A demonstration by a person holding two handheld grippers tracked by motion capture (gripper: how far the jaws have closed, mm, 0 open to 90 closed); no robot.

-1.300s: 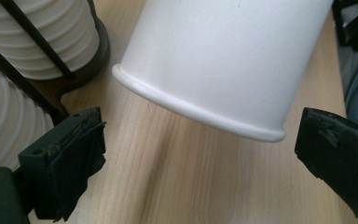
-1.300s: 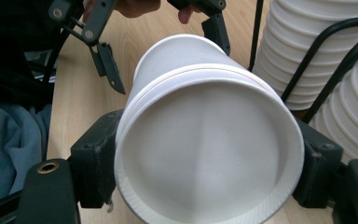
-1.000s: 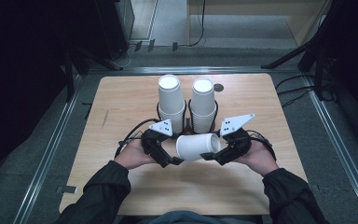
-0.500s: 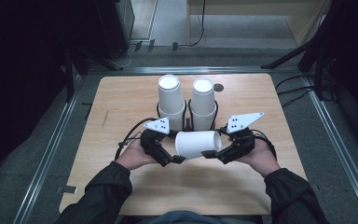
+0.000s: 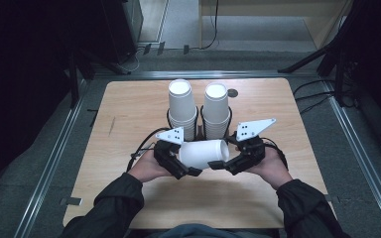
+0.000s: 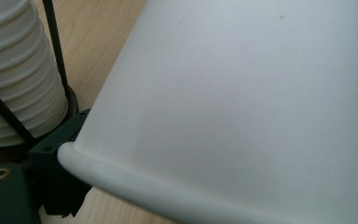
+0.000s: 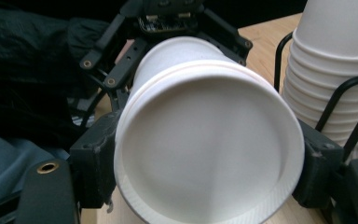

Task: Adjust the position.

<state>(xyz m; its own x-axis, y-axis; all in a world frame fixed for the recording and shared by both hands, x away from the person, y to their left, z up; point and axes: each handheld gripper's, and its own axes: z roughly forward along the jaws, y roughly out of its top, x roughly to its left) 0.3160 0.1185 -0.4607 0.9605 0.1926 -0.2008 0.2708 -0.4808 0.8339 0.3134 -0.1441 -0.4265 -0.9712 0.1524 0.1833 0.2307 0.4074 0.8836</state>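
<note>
Cup [image 5: 203,153], white paper, smooth-walled with rolled rim, lay sideways at lower centre of the high view. Right gripper [image 5: 217,165] clamped its base end, half-closed; left gripper [image 5: 191,173] gripped the rim end.

Cup stacks [image 5: 198,111] block just ahead; table [image 5: 129,114] sides seemingly free
</note>
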